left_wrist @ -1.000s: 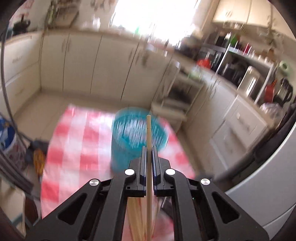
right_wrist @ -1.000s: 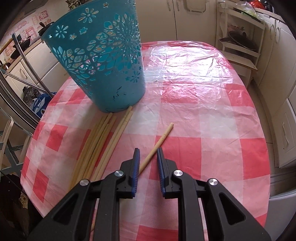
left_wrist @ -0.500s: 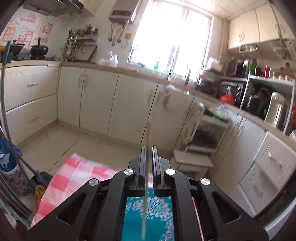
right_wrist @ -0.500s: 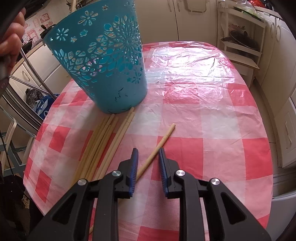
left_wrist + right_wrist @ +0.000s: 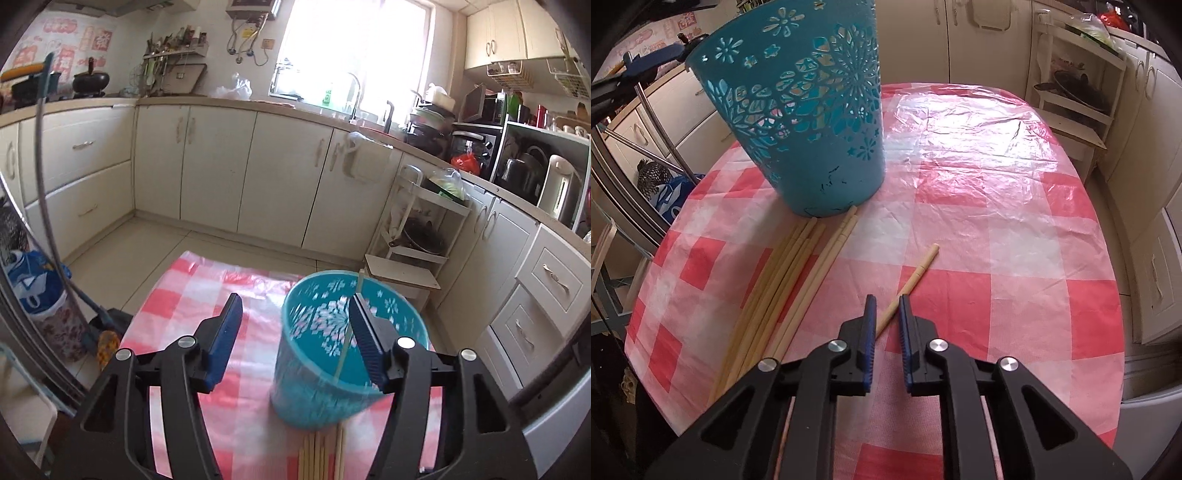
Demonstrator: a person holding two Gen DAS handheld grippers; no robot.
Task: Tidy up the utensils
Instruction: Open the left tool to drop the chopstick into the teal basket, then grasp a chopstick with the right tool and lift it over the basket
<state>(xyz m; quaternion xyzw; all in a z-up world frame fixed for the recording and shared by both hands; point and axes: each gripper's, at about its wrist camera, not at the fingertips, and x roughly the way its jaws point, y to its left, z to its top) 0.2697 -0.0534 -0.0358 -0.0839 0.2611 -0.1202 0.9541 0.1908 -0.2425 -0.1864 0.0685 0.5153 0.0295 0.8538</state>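
1. The left gripper [image 5: 293, 338] hangs above the table with its jaws opening; nothing is pressed between the pads. A thin chopstick [image 5: 350, 325] stands blurred just inside the right-hand pad, its lower end inside the teal basket [image 5: 402, 325], and appears to be dropping free.

2. The right gripper [image 5: 886, 308] points steeply down over the cloth, jaws narrow and closing. A single loose chopstick [image 5: 918, 275] runs between the pads toward 1 o'clock; whether the pads already press on it cannot be told.

3. A bundle of chopsticks [image 5: 783, 280] lies at 10 o'clock of the right gripper, far ends touching the foot of the basket [image 5: 798, 110].

4. Handling judgement: the chopsticks look light, stiff and smooth, likely to roll or pivot if pinched near an end. A hold nearer mid-length would limit swing. The bundle lies packed side by side, so separating one stick will be harder than taking the lone one.

5. The basket looks like thin perforated plastic, light, and liable to shift or tip if knocked at the rim.

6. The checked tablecloth [image 5: 997, 221] is glossy, wrinkled film; sticks may slide on it.

7. Open room: the cloth from 12 to 3 o'clock of the right gripper is bare. The table edge curves close at 3 o'clock and at 9 o'clock, beyond the bundle.
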